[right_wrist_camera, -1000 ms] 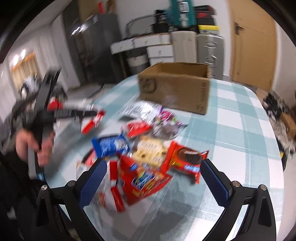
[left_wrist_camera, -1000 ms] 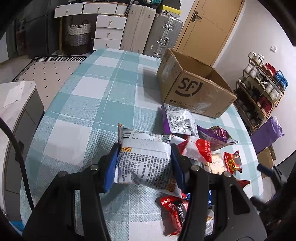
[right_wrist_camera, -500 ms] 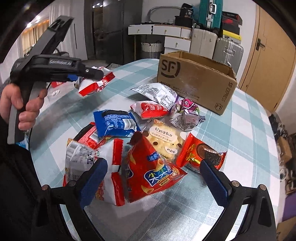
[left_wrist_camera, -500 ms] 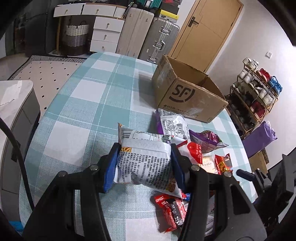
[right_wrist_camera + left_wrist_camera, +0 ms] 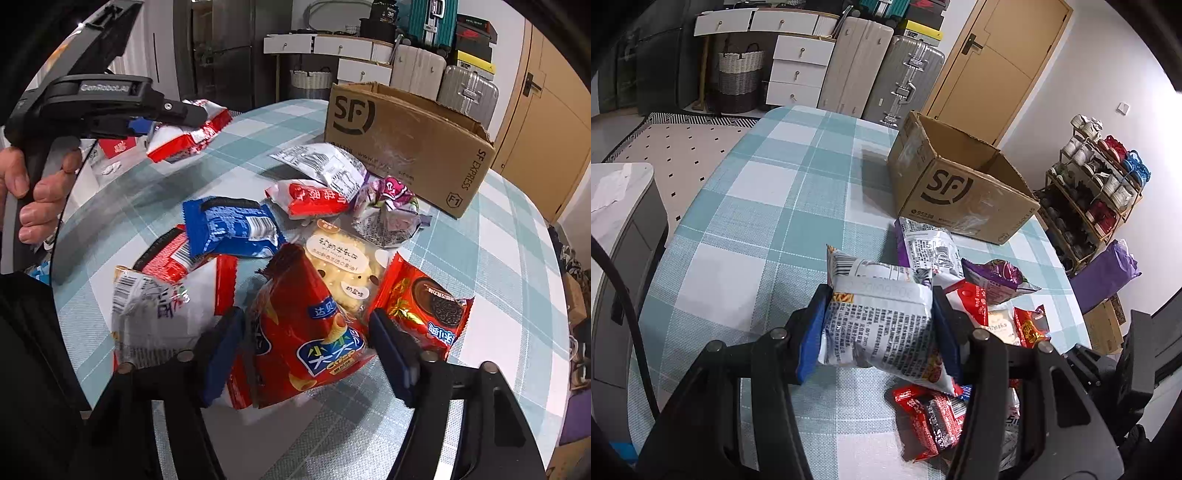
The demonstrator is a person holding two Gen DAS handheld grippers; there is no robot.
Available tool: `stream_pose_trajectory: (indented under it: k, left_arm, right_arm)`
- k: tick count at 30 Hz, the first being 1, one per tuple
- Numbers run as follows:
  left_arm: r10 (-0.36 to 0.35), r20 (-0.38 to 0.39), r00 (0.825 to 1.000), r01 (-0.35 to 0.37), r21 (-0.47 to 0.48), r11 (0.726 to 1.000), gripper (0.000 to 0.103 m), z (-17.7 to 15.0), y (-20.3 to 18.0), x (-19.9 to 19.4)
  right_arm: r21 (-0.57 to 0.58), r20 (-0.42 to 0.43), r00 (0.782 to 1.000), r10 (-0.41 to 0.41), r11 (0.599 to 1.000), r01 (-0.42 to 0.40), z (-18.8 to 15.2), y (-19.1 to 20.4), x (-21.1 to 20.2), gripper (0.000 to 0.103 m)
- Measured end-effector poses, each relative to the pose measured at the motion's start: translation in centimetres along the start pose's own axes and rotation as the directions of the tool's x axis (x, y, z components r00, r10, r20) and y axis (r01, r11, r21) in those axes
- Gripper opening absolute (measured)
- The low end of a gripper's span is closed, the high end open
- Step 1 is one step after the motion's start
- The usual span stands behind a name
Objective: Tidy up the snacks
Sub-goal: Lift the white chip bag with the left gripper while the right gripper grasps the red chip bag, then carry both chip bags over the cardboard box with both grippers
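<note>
On the checked tablecloth (image 5: 509, 258), the right gripper (image 5: 306, 343) has just been closing around a red chip bag (image 5: 310, 325) in the snack pile; pad contact is uncertain. The left gripper (image 5: 879, 332) clamps a white packet (image 5: 879, 325) aloft, short of the cardboard box (image 5: 956, 188). Suitcases (image 5: 879, 74) stand behind.

The tabletop (image 5: 746, 206) is bare on its far left side, so a gripper could pass there easily. The cardboard box (image 5: 960, 192) stands open at the far end and blocks the way behind it. A crowded heap of snack packets (image 5: 295, 236) fills the near part, touching and overlapping, with little room between.
</note>
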State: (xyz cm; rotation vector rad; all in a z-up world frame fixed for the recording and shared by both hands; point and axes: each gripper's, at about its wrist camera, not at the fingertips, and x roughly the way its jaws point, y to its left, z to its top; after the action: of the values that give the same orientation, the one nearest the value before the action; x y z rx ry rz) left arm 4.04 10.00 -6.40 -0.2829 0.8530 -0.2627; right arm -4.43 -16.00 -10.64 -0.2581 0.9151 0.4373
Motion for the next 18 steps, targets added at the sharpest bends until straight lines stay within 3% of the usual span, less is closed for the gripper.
stream_pose_trajectory:
  k: [6, 18]
  left_arm:
    - [0.006, 0.0, 1.0, -0.006, 0.005, 1.0, 0.05, 0.0, -0.2, 0.0]
    - [0.016, -0.012, 1.0, -0.016, 0.02, 1.0, 0.05, -0.4, -0.3, 0.4]
  right_arm:
    - [-0.006, -0.01, 1.0, 0.002, 1.0, -0.002, 0.0, 0.2, 0.0, 0.045]
    - [0.081, 0.087, 0.996, 0.036, 0.996, -0.043, 0.6, -0.9, -2.7, 0.04]
